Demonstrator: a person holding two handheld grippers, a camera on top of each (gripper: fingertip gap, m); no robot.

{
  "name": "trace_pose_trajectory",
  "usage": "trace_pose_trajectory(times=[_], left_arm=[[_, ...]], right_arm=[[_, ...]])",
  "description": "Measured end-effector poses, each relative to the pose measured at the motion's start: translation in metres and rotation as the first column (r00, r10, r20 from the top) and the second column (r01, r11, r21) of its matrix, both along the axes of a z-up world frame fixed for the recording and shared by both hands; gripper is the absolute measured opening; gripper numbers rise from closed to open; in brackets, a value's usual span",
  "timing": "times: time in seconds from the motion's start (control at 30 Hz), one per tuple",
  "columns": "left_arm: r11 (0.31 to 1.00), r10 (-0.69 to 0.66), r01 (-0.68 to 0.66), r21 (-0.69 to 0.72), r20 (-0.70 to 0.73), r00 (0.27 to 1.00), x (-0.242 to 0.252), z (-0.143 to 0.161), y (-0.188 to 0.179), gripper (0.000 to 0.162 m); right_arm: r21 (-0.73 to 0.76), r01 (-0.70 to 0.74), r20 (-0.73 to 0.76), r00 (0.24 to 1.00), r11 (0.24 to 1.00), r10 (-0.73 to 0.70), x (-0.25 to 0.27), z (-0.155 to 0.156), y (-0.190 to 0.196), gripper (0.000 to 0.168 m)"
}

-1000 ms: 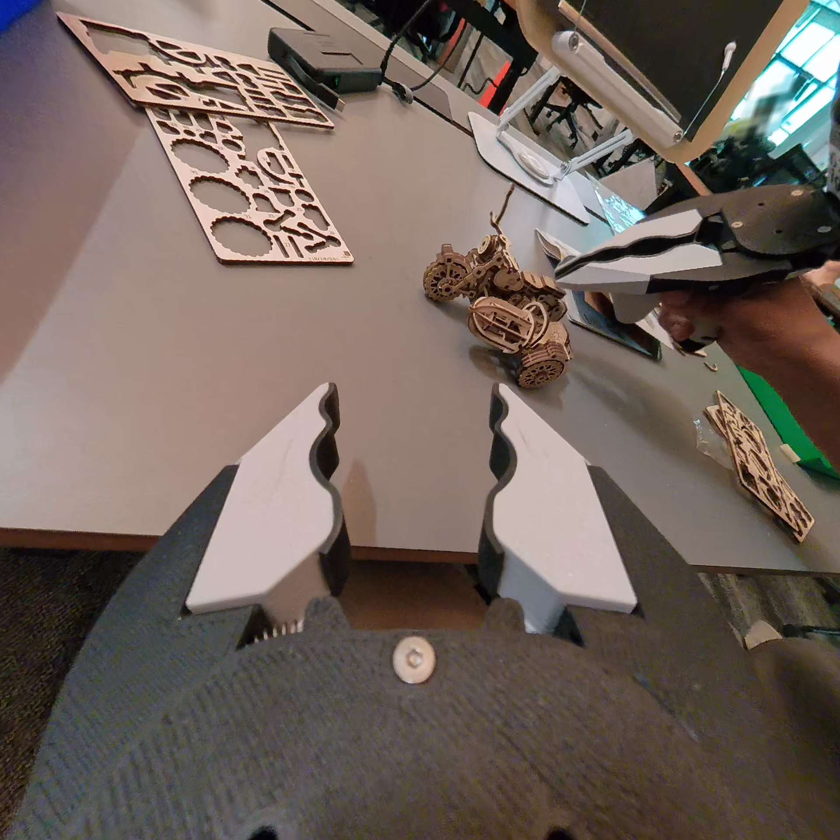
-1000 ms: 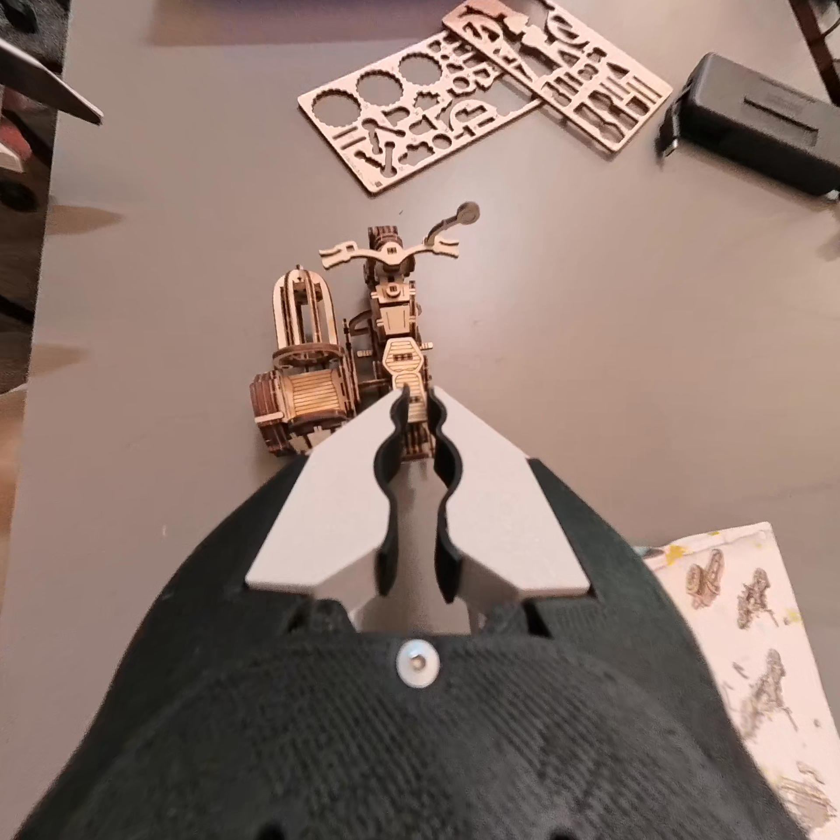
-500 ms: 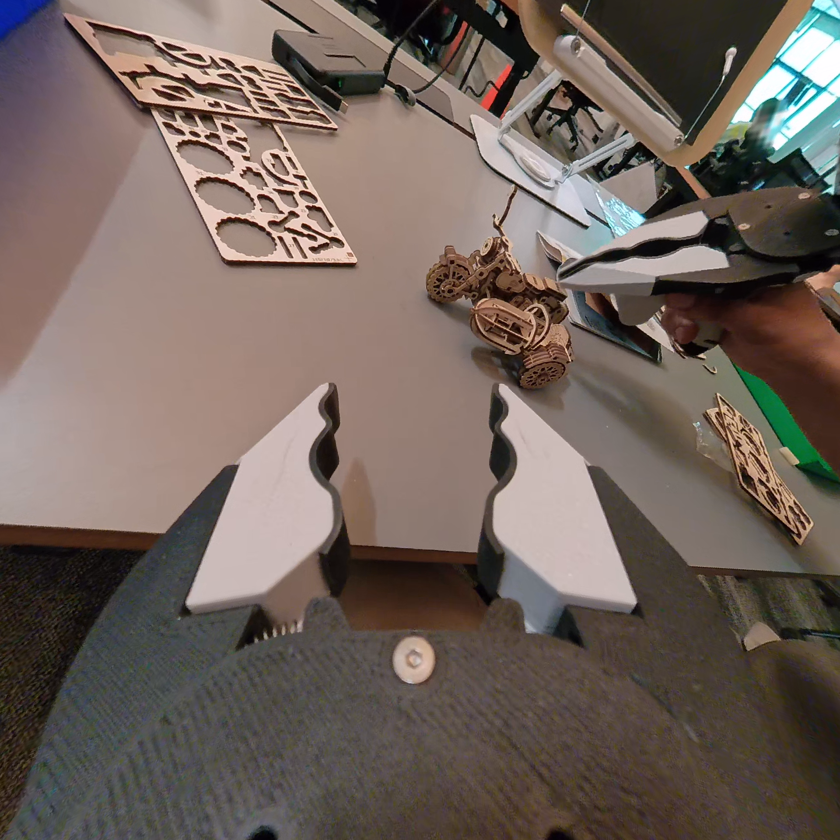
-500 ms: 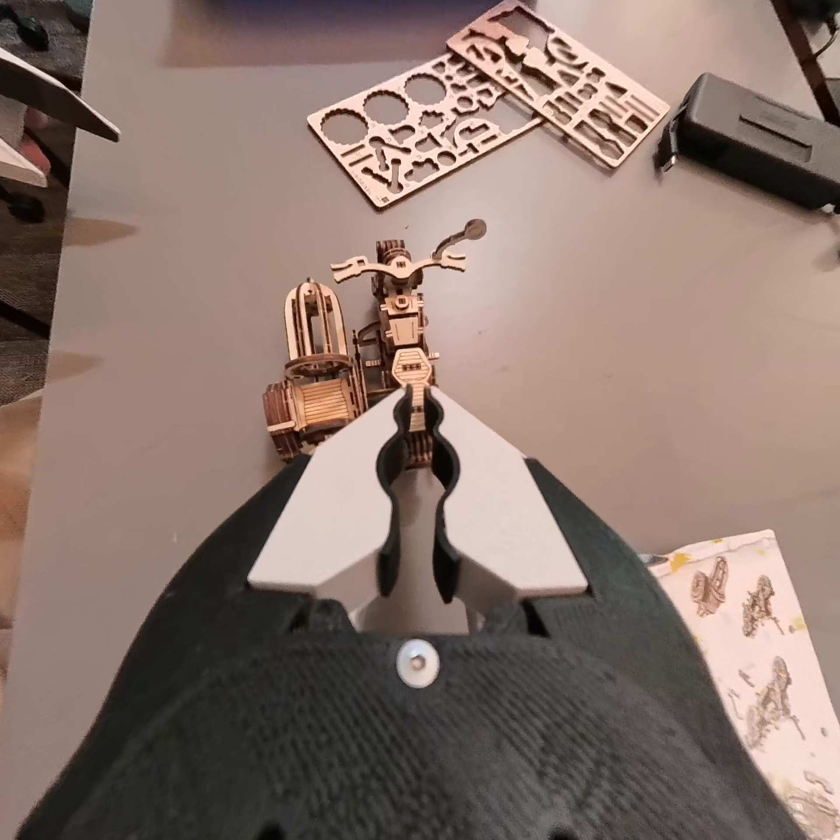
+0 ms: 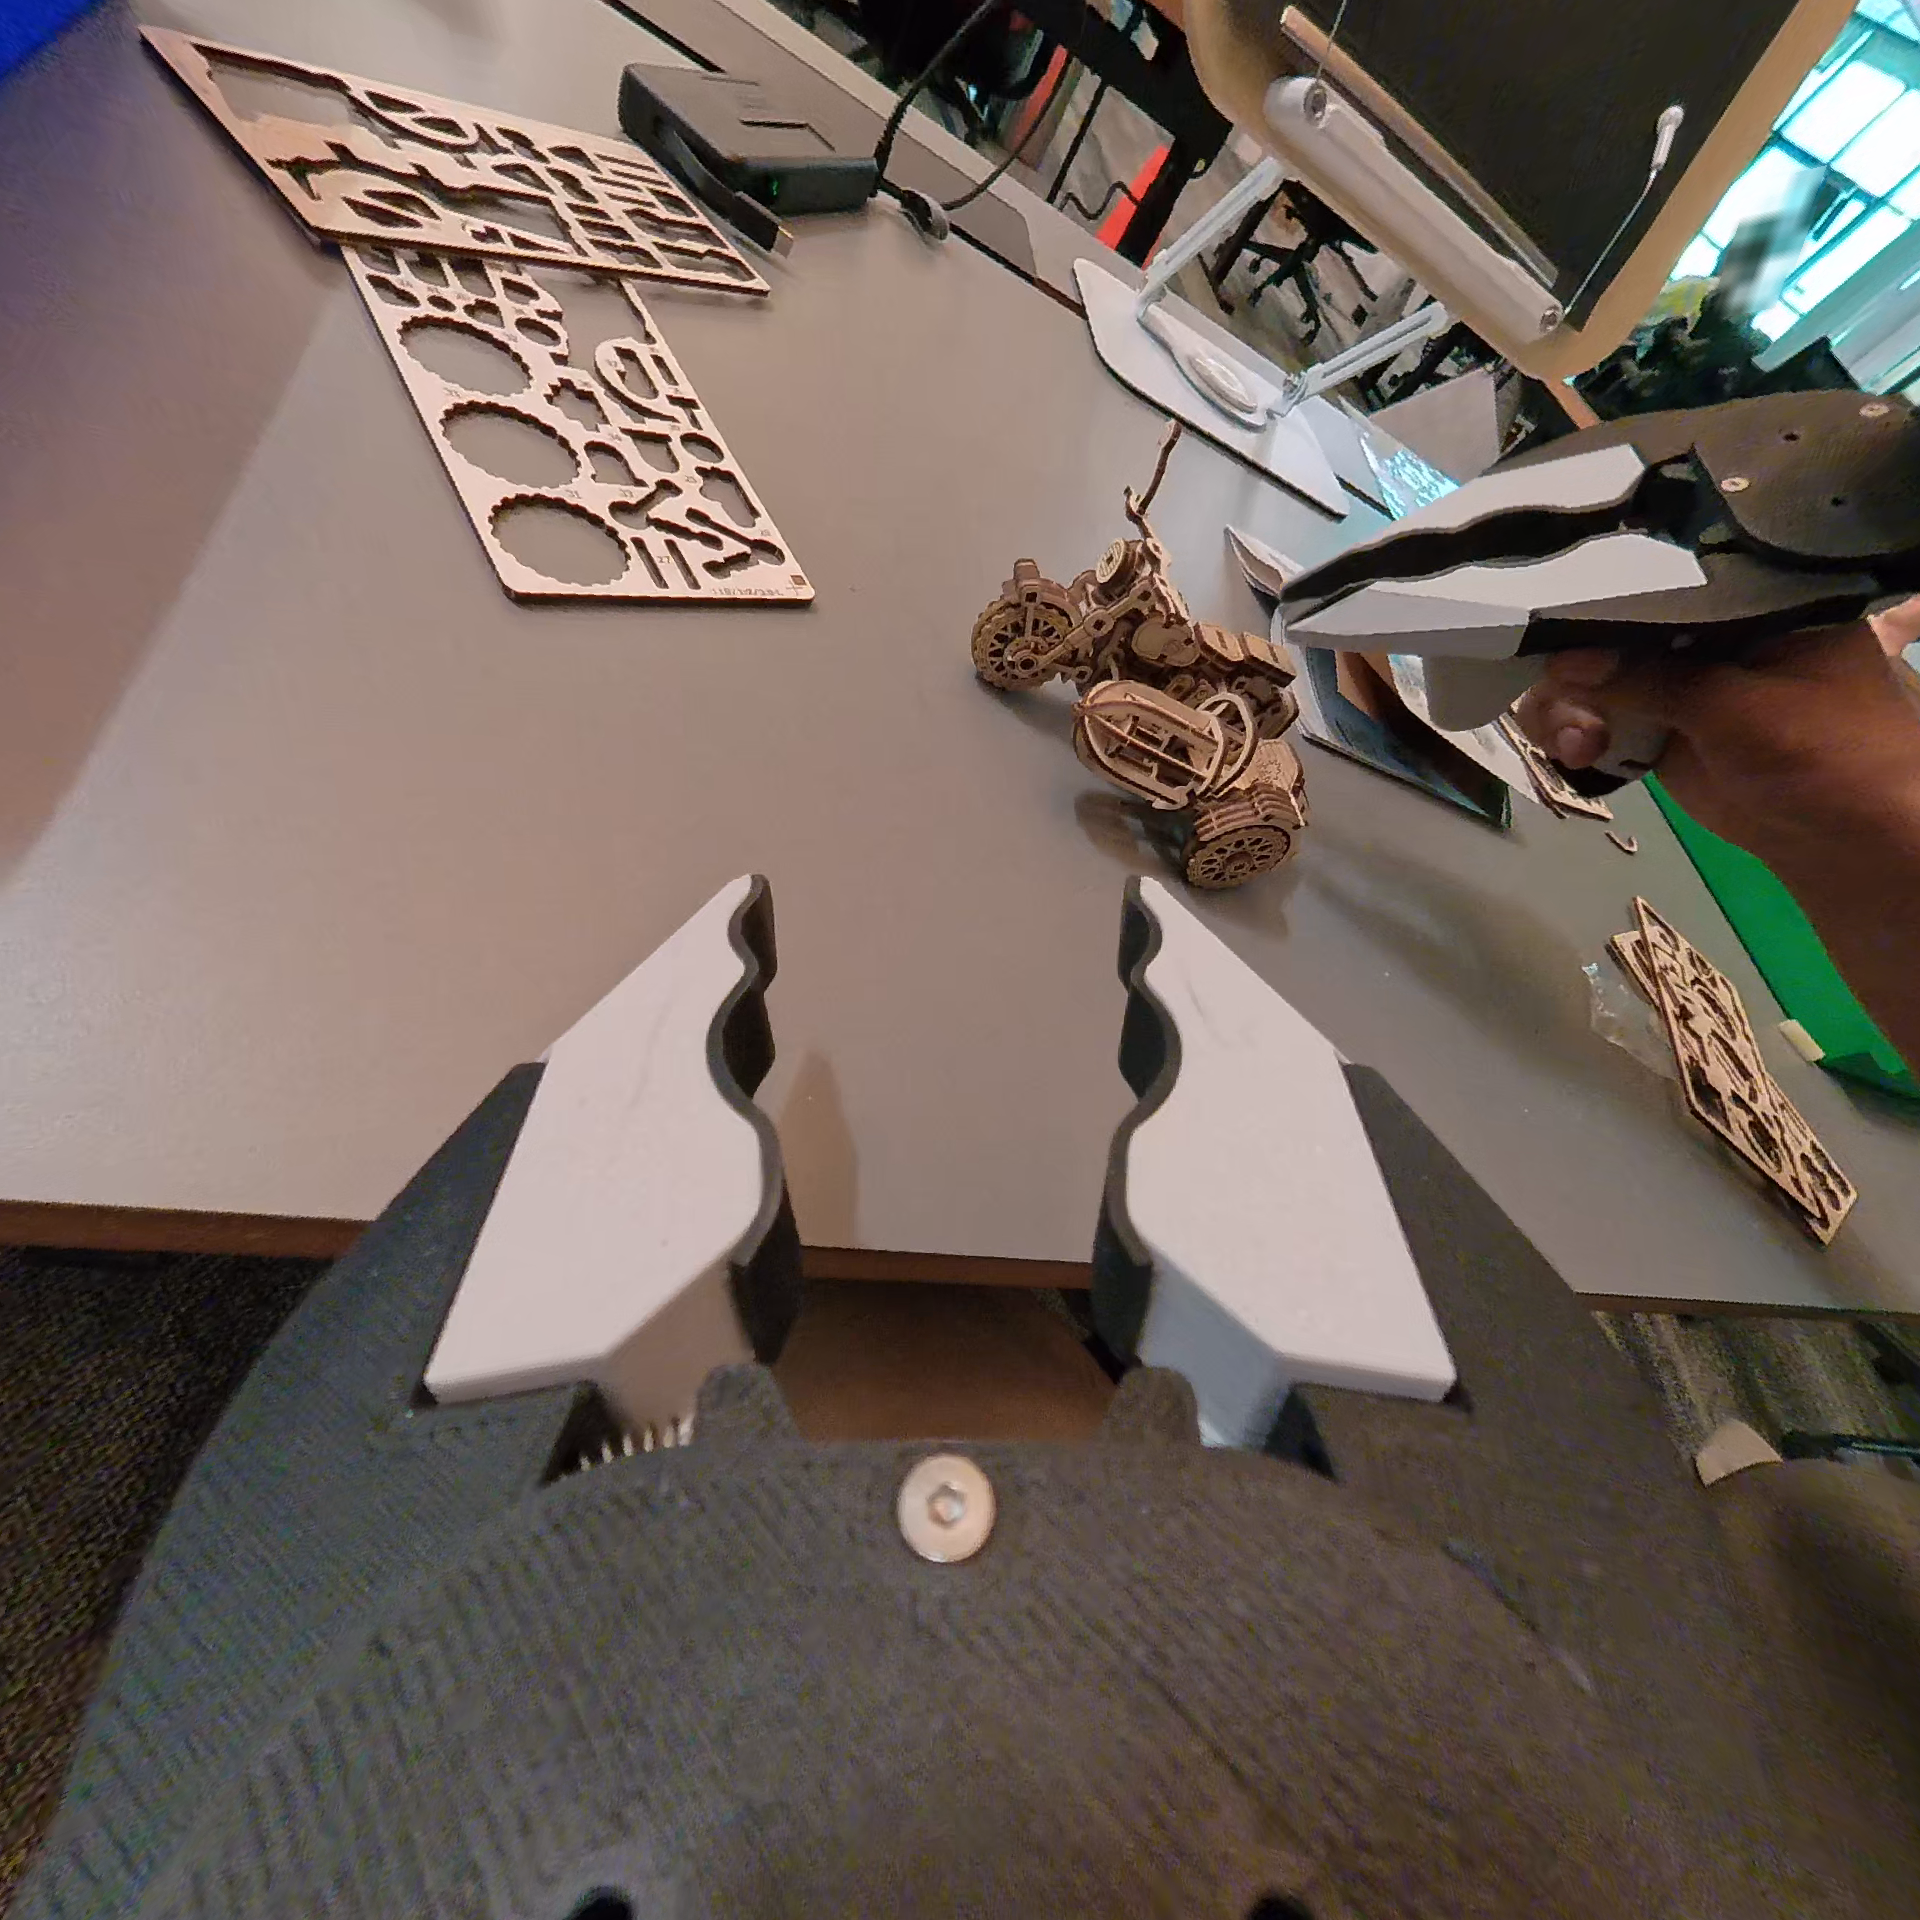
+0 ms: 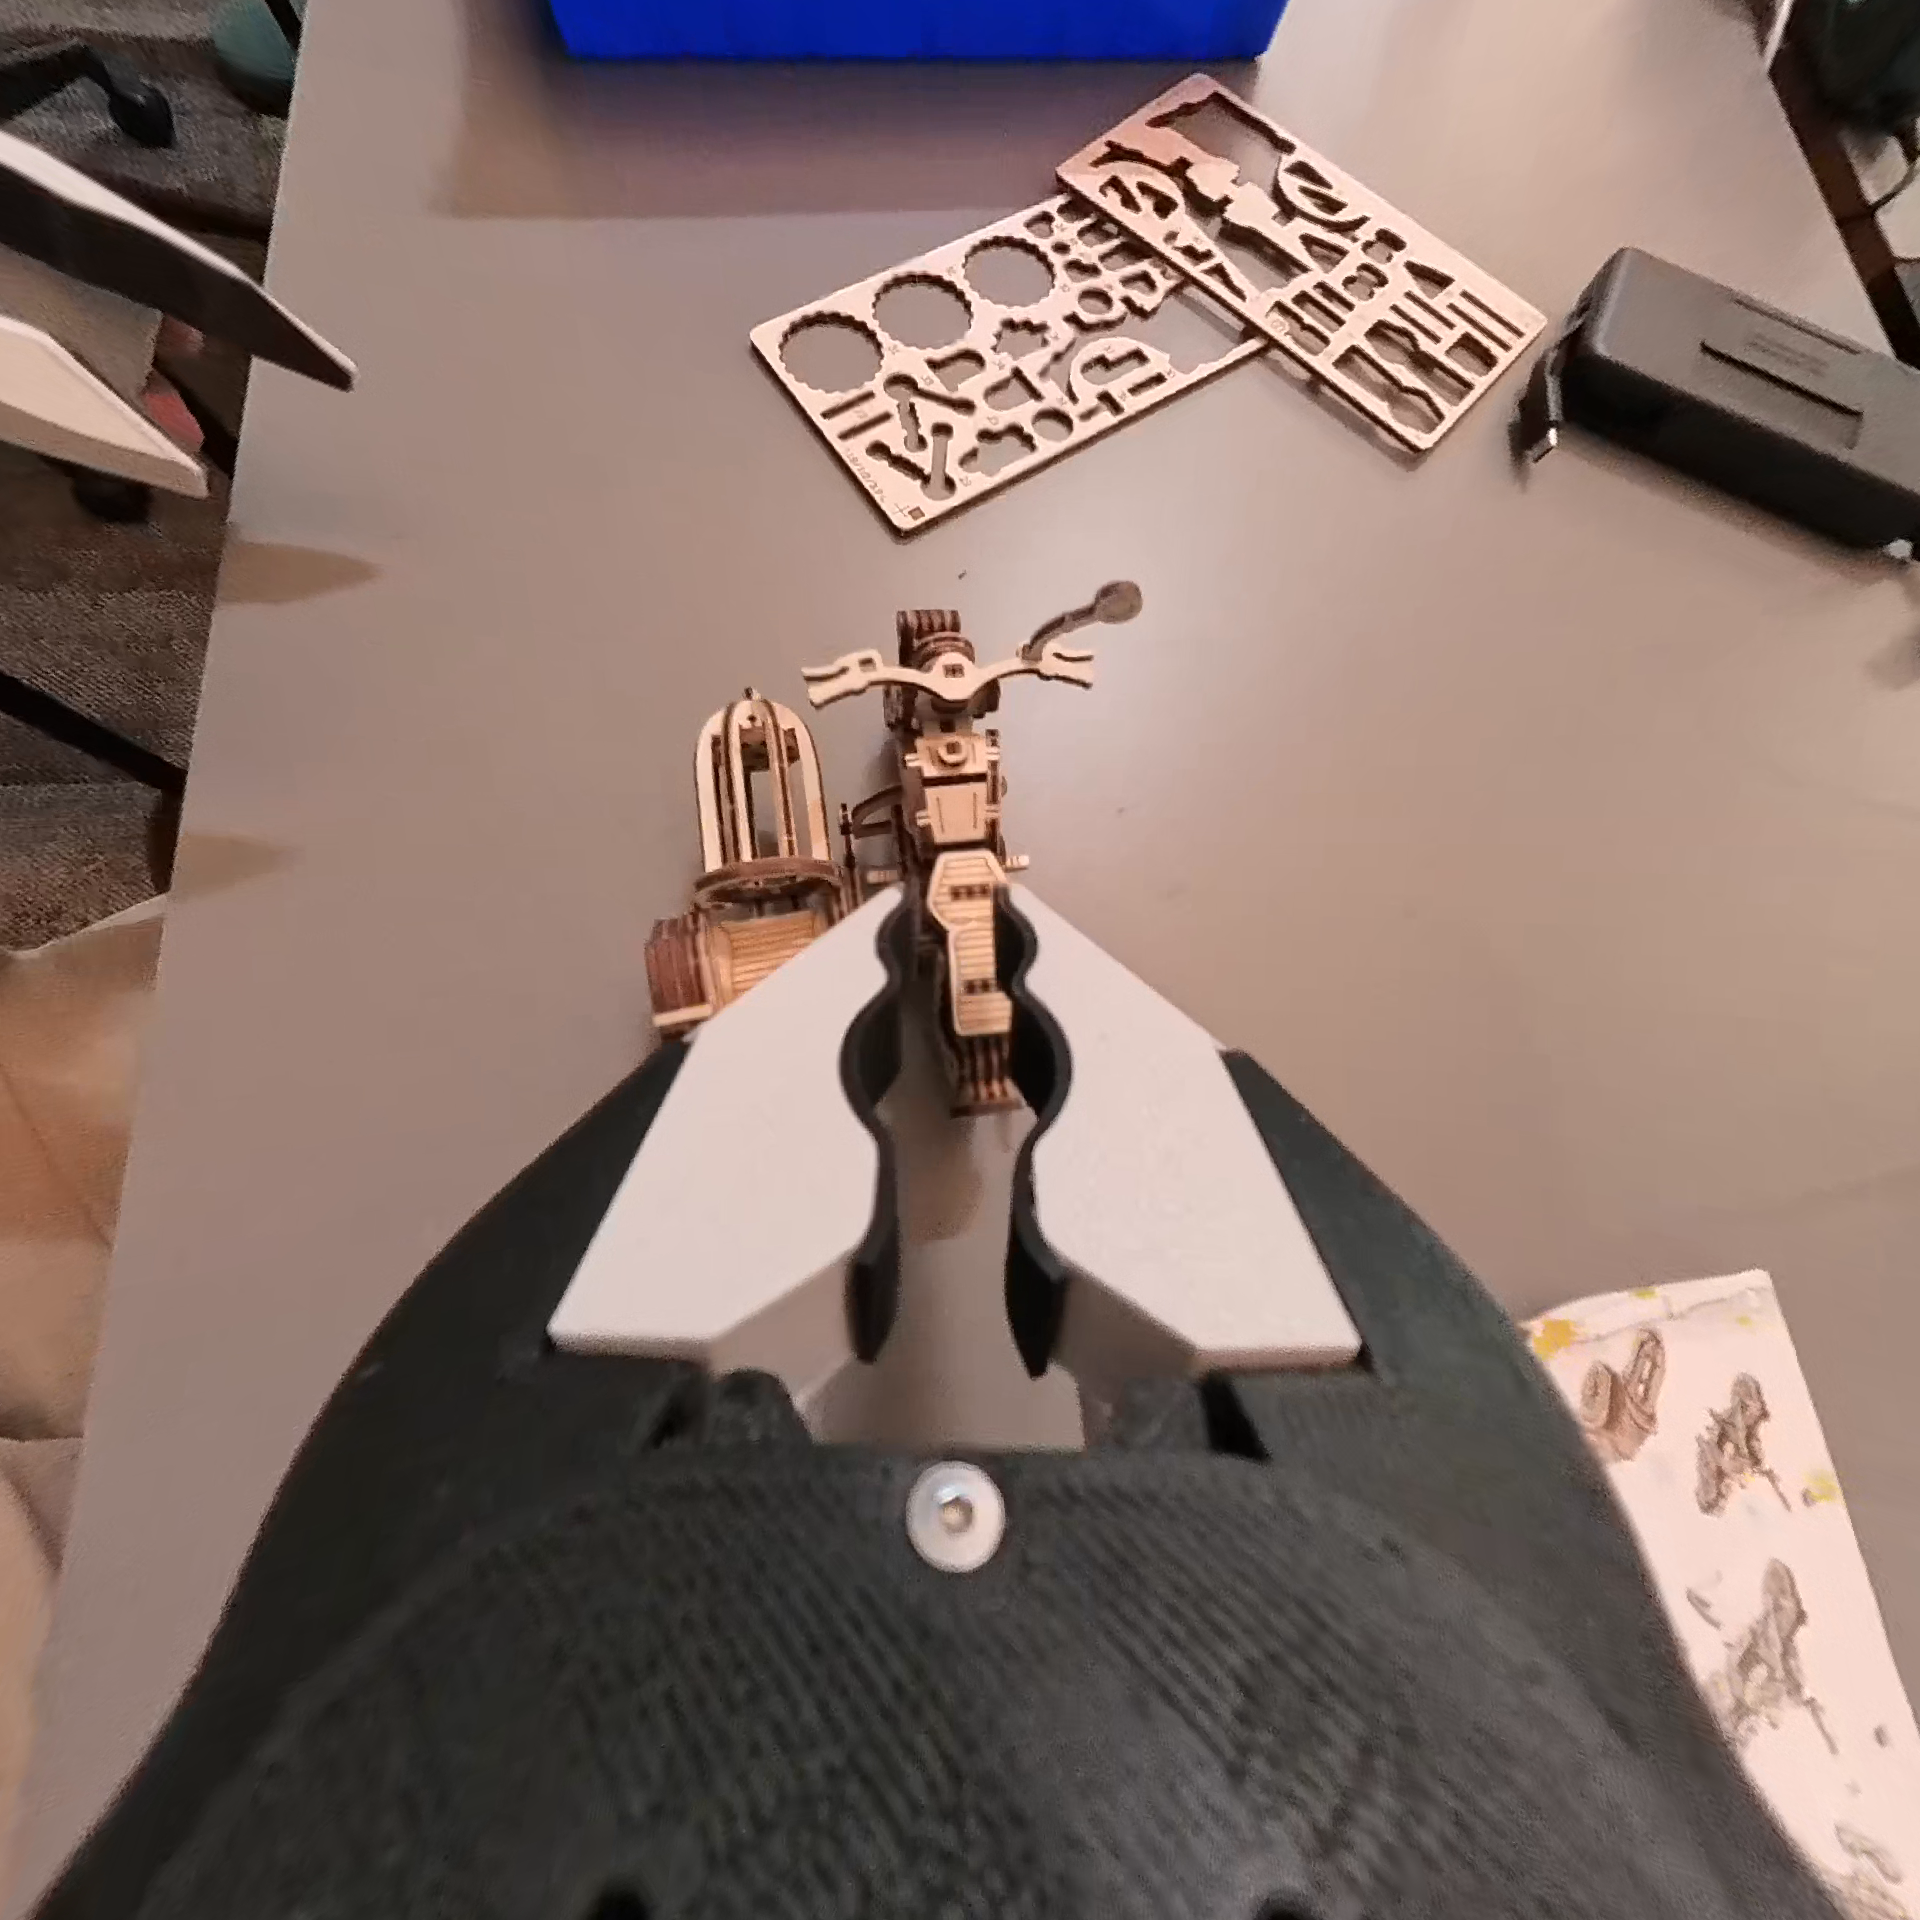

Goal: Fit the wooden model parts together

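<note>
**Both grippers off the model, motorcycle mid-table**

Grey table, office clutter behind its far edge.

Your left gripper sits low at the near table edge, jaws spread wide, nothing between them. Bare tabletop lies ahead of its tips.

Your right gripper hovers above the rear of the wooden motorcycle model. Jaws stand parted by a narrow gap; the model's tail shows through that gap, but the left wrist view puts this gripper clear above the wood, gripping nothing. Your hand is wrapped around its handle.

Model stands upright near the middle of the table, sidecar attached on its left, handlebars pointing away from the right gripper.

Farther out: two punched-out wooden part sheets overlapping at one corner, a black box just beside them, a printed instruction sheet at your right, more wooden sheets near the table's right edge.
</note>
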State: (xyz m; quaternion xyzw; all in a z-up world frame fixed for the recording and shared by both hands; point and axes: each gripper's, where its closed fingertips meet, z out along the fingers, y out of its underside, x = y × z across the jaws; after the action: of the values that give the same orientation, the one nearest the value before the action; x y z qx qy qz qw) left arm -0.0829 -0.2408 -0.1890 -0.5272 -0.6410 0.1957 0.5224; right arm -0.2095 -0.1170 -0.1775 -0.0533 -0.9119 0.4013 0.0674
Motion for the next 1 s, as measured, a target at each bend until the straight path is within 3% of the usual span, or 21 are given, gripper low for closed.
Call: trace_pose_trajectory(times=[0.47,0.6,0.77,1.0], left_arm=[[1.0,-0.003,0.003,0.001,0.001,1.0,0.0,0.0,0.001,0.066],[1.0,-0.001,0.001,0.006,0.0,1.0,0.0,0.0,0.0,0.066],[1.0,-0.01,0.01,0.012,0.0,1.0,-0.001,0.0,0.003,0.066],[1.0,-0.003,0.003,0.006,0.0,1.0,0.0,0.0,0.0,0.066]], right_arm=[[0.064,-0.01,0.035,0.999,0.998,0.007,-0.005,-0.018,-0.022,0.031],[0.005,-0.006,0.009,1.0,1.0,0.006,-0.008,0.001,-0.023,0.03],[-0.068,0.033,-0.033,0.999,0.997,-0.035,-0.022,0.022,-0.03,0.017],[-0.128,0.067,0.054,0.997,0.99,-0.061,-0.032,0.026,-0.048,0.021]])
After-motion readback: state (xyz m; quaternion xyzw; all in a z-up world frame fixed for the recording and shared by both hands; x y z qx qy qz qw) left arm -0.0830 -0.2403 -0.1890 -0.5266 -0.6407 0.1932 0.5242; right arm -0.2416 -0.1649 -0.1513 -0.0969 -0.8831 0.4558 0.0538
